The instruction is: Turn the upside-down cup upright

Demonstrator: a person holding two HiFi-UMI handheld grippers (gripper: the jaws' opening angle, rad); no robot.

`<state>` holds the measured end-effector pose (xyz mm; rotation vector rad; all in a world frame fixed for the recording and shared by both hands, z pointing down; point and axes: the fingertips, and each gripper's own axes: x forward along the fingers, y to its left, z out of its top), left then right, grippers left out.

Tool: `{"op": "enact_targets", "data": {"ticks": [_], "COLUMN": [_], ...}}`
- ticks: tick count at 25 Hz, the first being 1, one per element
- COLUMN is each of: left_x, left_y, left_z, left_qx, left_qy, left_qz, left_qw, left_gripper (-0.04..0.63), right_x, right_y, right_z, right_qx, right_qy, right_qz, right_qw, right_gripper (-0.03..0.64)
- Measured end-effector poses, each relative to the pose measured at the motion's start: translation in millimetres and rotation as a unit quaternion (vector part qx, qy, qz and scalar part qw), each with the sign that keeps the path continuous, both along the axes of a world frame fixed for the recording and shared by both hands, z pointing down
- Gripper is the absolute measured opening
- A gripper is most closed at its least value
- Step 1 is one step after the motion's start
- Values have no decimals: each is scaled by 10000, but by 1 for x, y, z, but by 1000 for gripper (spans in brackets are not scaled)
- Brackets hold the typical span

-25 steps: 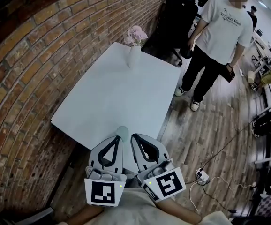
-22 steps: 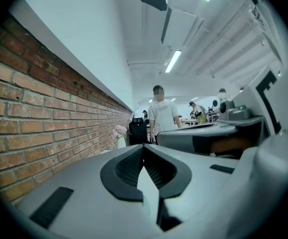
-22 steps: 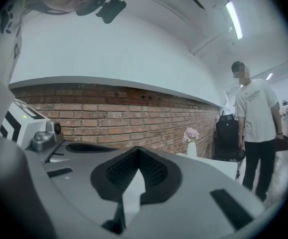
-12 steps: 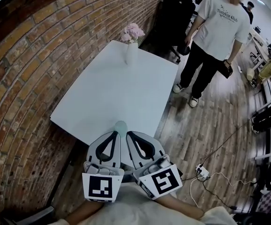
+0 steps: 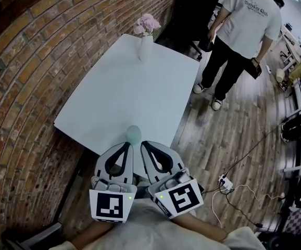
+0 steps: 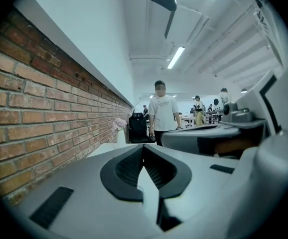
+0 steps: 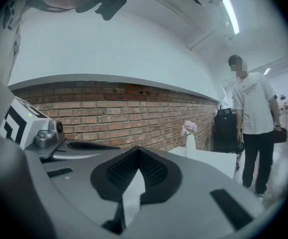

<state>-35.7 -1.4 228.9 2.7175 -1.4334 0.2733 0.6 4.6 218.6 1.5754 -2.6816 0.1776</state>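
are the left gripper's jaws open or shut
Shut. In its own view the left gripper has its jaws meeting at the tips, with nothing between them.

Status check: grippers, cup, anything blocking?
Left gripper shut, empty; right gripper shut, empty. Cup on table, near edge, untouched. Nothing in between; vase at far end.

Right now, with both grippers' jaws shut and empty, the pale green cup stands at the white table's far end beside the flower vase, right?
No. The head view shows the pale green cup at the white table's near edge, far from the white flower vase.
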Motion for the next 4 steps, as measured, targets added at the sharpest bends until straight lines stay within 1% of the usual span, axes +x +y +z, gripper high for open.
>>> {"op": "enact_targets", "data": {"ticks": [4], "left_x": [3], "left_y": [-1], "left_z": [5], "left_qx": [-16], "left_qy": [23], "left_qz": [25], "left_qw": [10000], "left_gripper": [9], "right_x": [2], "right_y": [0], "right_z": [7], "right_qx": [-52], "right_qy": [35], "right_qz": [6], "right_qw": [10000], "right_gripper": [6]}}
